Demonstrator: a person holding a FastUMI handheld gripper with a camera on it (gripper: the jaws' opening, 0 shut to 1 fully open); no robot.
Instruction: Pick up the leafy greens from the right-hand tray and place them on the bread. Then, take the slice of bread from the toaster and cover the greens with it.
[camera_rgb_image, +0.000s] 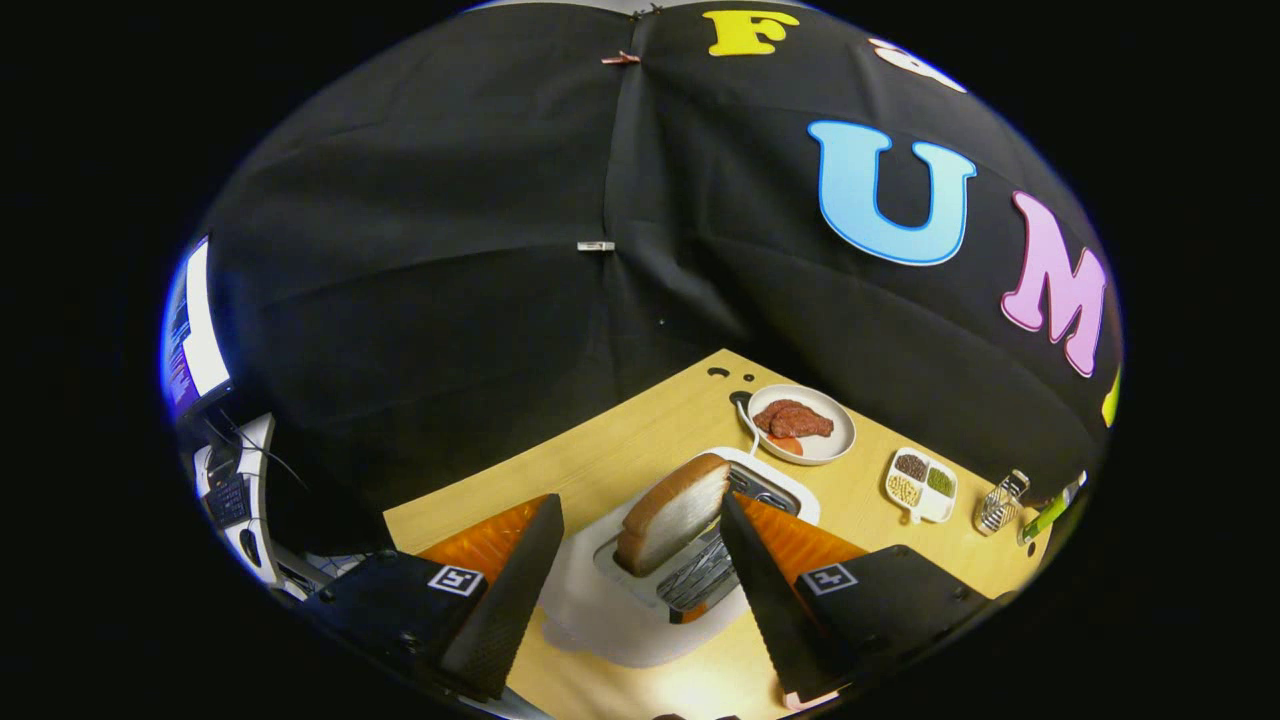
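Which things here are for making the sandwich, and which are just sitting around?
For the job:
- slice of bread, standing in the toaster
- gripper, fingers open either side of the slice, not pressing it

Just sitting around:
- plate of meat
- small divided dish of beans
- wire rack
- keyboard

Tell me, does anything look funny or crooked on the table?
Only a little: the bread slice leans to one side in the white toaster slot instead of standing straight. The tongs are open around it, not touching. Nothing is spilled or broken.
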